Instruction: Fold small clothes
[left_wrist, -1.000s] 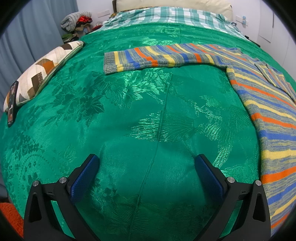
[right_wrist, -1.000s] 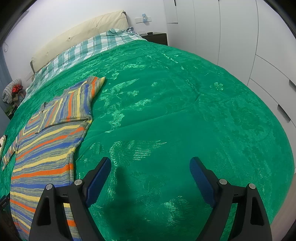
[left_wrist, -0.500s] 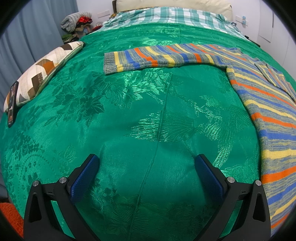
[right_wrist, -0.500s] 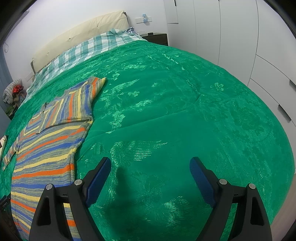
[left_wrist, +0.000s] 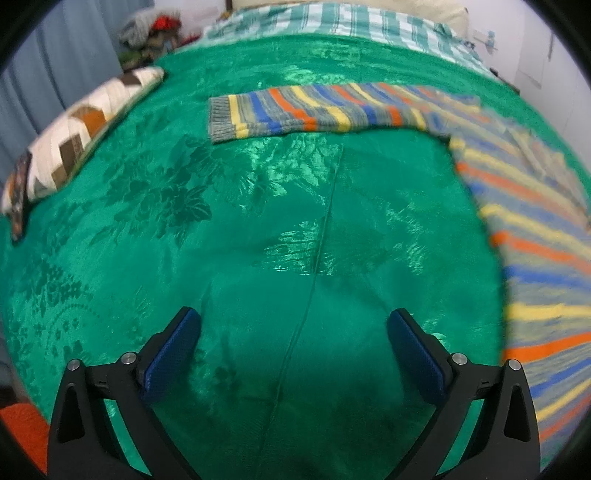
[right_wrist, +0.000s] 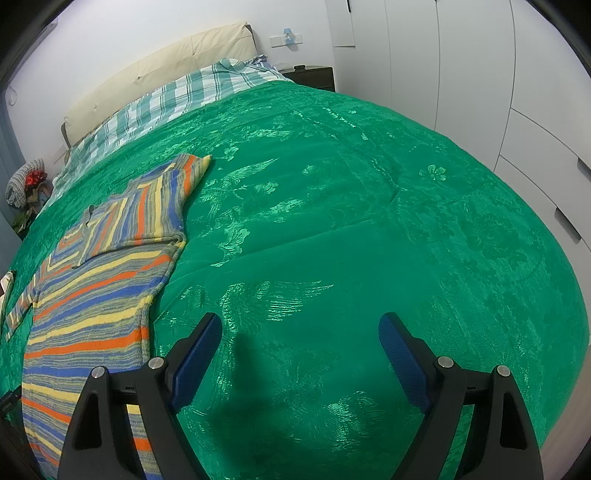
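The sweater is lying flat on the green bedspread, and by the look of it the folding is only partly begun. In the right wrist view one sleeve is lying folded in across the chest, its cuff resting near the collar. In the left wrist view the other sleeve is stretching straight out from the body across the bed, toward the patterned pillow, so that side is not yet folded. The body itself is lying at full length, with no fold across it visible.

The left claw is hanging wide open over bare bedspread, gripping nothing, with the sweater off to its right and the outstretched sleeve well ahead of it. The right claw is likewise gaping and empty, its left finger showing just beside the sweater's lower edge.

Judging from this, what is left is bringing the outstretched sleeve in and then doubling the body over.
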